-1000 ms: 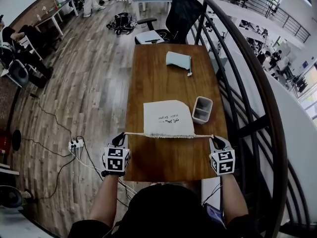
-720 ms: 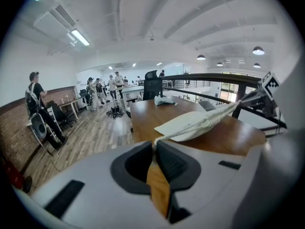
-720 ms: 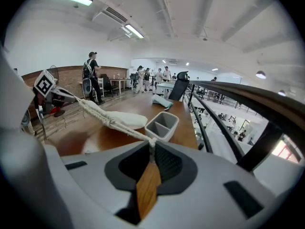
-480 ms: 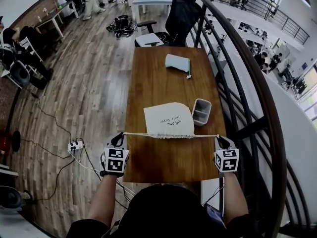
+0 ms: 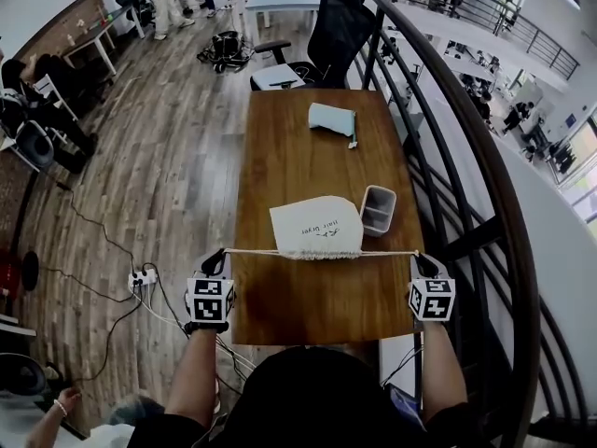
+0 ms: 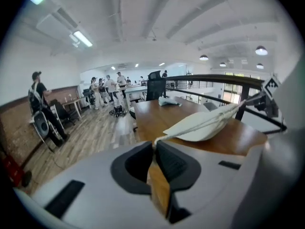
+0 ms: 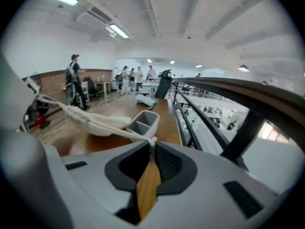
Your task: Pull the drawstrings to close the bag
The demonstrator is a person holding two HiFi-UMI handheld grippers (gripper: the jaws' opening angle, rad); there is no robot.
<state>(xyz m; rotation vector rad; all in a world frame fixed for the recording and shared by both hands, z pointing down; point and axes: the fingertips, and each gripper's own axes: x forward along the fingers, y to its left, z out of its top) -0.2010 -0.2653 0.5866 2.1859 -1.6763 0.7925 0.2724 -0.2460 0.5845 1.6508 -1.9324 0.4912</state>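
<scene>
Since a second ago the right gripper (image 5: pixel 424 262) has slid outward, away from the bag (image 5: pixel 315 225), so more drawstring (image 5: pixel 390 253) shows on that side and the bag's near hem is puckered tighter. The left gripper (image 5: pixel 216 261) has hardly shifted. The cream cloth bag lies flat on the wooden table (image 5: pixel 308 147), print up, with its gathered mouth toward the person. The drawstring runs through that hem as one taut, nearly straight line out to both sides of the bag. Left of the bag, the left gripper's jaws are pressed together on the cord's end. Right of the bag, the right gripper's jaws pinch the other end, with a small knot sitting at their tips. A grey two-compartment tray (image 5: pixel 378 209) stands just beside the bag's far right corner. A folded teal cloth (image 5: pixel 332 118) lies well beyond the bag, and a black office chair (image 5: pixel 340 21) stands farther beyond still. A dark railing (image 5: pixel 448 129) curves past to the bag's right, and a white power strip (image 5: pixel 142 274) lies on the floor to its left.
</scene>
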